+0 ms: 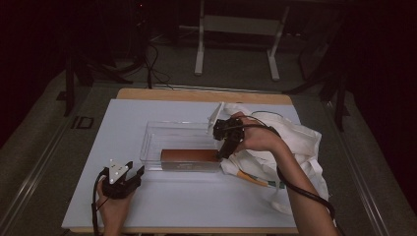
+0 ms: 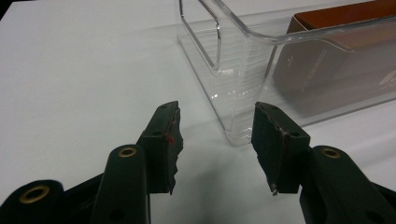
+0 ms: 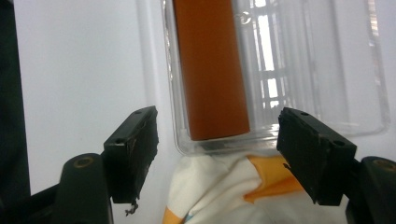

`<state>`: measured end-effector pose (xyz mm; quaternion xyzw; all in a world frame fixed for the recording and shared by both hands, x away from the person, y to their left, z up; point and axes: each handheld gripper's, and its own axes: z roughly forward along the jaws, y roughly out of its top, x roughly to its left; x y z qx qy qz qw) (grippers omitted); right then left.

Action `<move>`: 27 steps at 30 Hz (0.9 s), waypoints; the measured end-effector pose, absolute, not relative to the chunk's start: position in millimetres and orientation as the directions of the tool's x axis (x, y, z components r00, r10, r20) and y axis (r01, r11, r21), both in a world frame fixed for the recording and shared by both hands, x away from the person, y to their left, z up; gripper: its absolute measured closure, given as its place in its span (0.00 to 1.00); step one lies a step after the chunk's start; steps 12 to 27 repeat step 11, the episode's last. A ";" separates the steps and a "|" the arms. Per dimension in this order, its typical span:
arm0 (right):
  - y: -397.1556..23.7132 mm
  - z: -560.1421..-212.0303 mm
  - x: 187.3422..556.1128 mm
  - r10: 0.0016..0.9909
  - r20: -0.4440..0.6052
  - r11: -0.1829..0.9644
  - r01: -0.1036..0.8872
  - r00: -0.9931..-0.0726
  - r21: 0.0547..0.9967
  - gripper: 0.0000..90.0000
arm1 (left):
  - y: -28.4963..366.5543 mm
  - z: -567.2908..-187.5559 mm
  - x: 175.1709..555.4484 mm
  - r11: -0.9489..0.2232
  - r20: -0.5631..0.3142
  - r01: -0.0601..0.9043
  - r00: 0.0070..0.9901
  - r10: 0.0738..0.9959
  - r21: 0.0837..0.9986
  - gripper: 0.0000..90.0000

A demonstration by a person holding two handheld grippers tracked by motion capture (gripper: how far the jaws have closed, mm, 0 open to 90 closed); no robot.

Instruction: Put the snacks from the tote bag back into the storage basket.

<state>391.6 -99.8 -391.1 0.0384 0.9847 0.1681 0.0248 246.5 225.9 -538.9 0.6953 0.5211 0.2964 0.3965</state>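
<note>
Right tool [image 3: 217,154] jaws apart, poised over near end of orange box [image 3: 212,70] lying inside clear bin [image 1: 153,142]. Left tool [image 2: 217,140] jaws apart, empty, on bench [image 1: 196,196] beside bin corner.

Two bare forearms, no sleeves visible, each hand gripping black tongs. The left tongs [image 1: 138,173] carry a pale grey three-cornered plate with small dark dots on top, and a black cable loops from them beside the wrist. The right tongs [image 1: 222,153] trail a thick black cable along the forearm. Up close, each pair has two chunky black arms with brass-ringed screw holes, ending in flat dark pads with ragged, worn edges; one left pad [image 2: 169,140] bears a small red mark.
</note>
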 end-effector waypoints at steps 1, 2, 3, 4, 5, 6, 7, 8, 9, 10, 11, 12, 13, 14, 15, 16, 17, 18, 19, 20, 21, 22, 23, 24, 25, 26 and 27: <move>-102.7 -389.6 390.7 0.095 -0.041 0.935 0.075 -0.995 0.345 0.32 | 226.0 -538.9 246.5 -0.142 -0.001 0.490 0.280 0.960 0.860 0.58; -102.7 -389.6 390.7 0.095 -0.041 0.935 0.075 -0.995 0.345 0.32 | 226.0 -538.9 246.5 -0.142 -0.001 0.490 0.280 0.960 0.860 0.58; -109.1 -386.4 389.2 0.118 -0.046 0.922 0.092 -0.992 0.376 0.32 | 226.1 -538.8 246.6 -0.142 -0.001 0.491 0.280 0.960 0.859 0.58; -112.5 -384.5 388.5 0.134 -0.052 0.916 0.103 -0.990 0.388 0.32 | 226.0 -538.8 246.7 -0.141 -0.001 0.491 0.278 0.960 0.860 0.58; -116.1 -382.6 387.7 0.155 -0.052 0.907 0.121 -0.987 0.404 0.32 | 226.1 -538.8 246.7 -0.142 -0.001 0.491 0.278 0.960 0.860 0.58; -120.0 -380.6 386.9 0.174 -0.052 0.898 0.137 -0.983 0.418 0.32 | 226.0 -538.9 246.7 -0.140 -0.002 0.490 0.278 0.961 0.860 0.58; -123.9 -378.9 386.0 0.193 -0.056 0.888 0.150 -0.980 0.435 0.32 | 226.0 -538.9 246.7 -0.141 -0.001 0.491 0.278 0.961 0.860 0.57; -128.2 -377.2 384.9 0.213 -0.054 0.875 0.166 -0.976 0.454 0.32 | 225.9 -538.9 246.7 -0.141 -0.001 0.490 0.278 0.961 0.860 0.58; -132.8 -376.2 384.4 0.225 -0.052 0.862 0.174 -0.973 0.477 0.32 | 225.9 -538.9 246.6 -0.142 0.000 0.490 0.278 0.961 0.860 0.57; -137.2 -374.9 383.8 0.243 -0.049 0.850 0.188 -0.969 0.492 0.32 | 226.0 -538.8 246.7 -0.142 0.000 0.491 0.278 0.961 0.860 0.57; -141.6 -374.1 383.0 0.263 -0.049 0.839 0.203 -0.964 0.504 0.32 | 226.0 -538.8 246.7 -0.142 0.000 0.491 0.278 0.961 0.860 0.57; -141.6 -374.1 383.0 0.263 -0.049 0.839 0.203 -0.964 0.504 0.32 | 226.0 -538.8 246.7 -0.142 0.000 0.491 0.278 0.961 0.860 0.57; -141.6 -374.1 383.0 0.263 -0.049 0.839 0.203 -0.964 0.504 0.32 | 226.0 -538.8 246.7 -0.142 0.000 0.491 0.278 0.961 0.860 0.57; -141.6 -374.1 383.0 0.263 -0.049 0.839 0.203 -0.964 0.504 0.32 | 226.0 -538.8 246.7 -0.142 0.000 0.491 0.278 0.961 0.860 0.57; -141.6 -374.1 383.0 0.263 -0.049 0.839 0.203 -0.964 0.504 0.32 | 226.0 -538.8 246.7 -0.142 0.000 0.491 0.278 0.961 0.860 0.57; -141.6 -374.1 383.0 0.263 -0.049 0.839 0.203 -0.964 0.504 0.32 | 226.0 -538.8 246.7 -0.142 0.000 0.491 0.278 0.961 0.860 0.57; -141.6 -374.1 383.0 0.263 -0.049 0.839 0.203 -0.964 0.504 0.32 | 226.0 -538.8 246.7 -0.142 0.000 0.491 0.278 0.961 0.860 0.57; -141.6 -374.1 383.0 0.263 -0.049 0.839 0.203 -0.964 0.504 0.32 | 226.0 -538.8 246.7 -0.142 0.000 0.491 0.278 0.961 0.860 0.57; -141.6 -374.1 383.0 0.263 -0.049 0.839 0.203 -0.964 0.504 0.32 | 226.0 -538.8 246.7 -0.142 0.000 0.491 0.278 0.961 0.860 0.57; -141.6 -374.1 383.0 0.263 -0.049 0.839 0.203 -0.964 0.504 0.32 | 226.0 -538.8 246.7 -0.142 0.000 0.491 0.278 0.961 0.860 0.57; -141.6 -374.1 383.0 0.263 -0.049 0.839 0.203 -0.964 0.504 0.32 | 226.0 -538.8 246.7 -0.142 0.000 0.491 0.278 0.961 0.860 0.57; -141.6 -374.1 383.0 0.263 -0.049 0.839 0.203 -0.964 0.504 0.32 | 226.0 -538.8 246.7 -0.142 0.000 0.491 0.278 0.961 0.860 0.57; -141.6 -374.1 383.0 0.263 -0.049 0.839 0.203 -0.964 0.504 0.32 | 226.0 -538.8 246.7 -0.142 0.000 0.491 0.278 0.961 0.860 0.57; -141.6 -374.1 383.0 0.263 -0.049 0.839 0.203 -0.964 0.504 0.32 | 226.0 -538.8 246.7 -0.142 0.000 0.491 0.278 0.961 0.860 0.57; -141.6 -374.1 383.0 0.263 -0.049 0.839 0.203 -0.964 0.504 0.32 | 226.0 -538.8 246.7 -0.142 0.000 0.491 0.278 0.961 0.860 0.57; -141.6 -374.1 383.0 0.263 -0.049 0.839 0.203 -0.964 0.504 0.32 | 226.0 -538.8 246.7 -0.142 0.000 0.491 0.278 0.961 0.860 0.57; -141.6 -374.1 383.0 0.263 -0.049 0.839 0.203 -0.964 0.504 0.32 | 226.0 -538.8 246.7 -0.142 0.000 0.491 0.278 0.961 0.860 0.57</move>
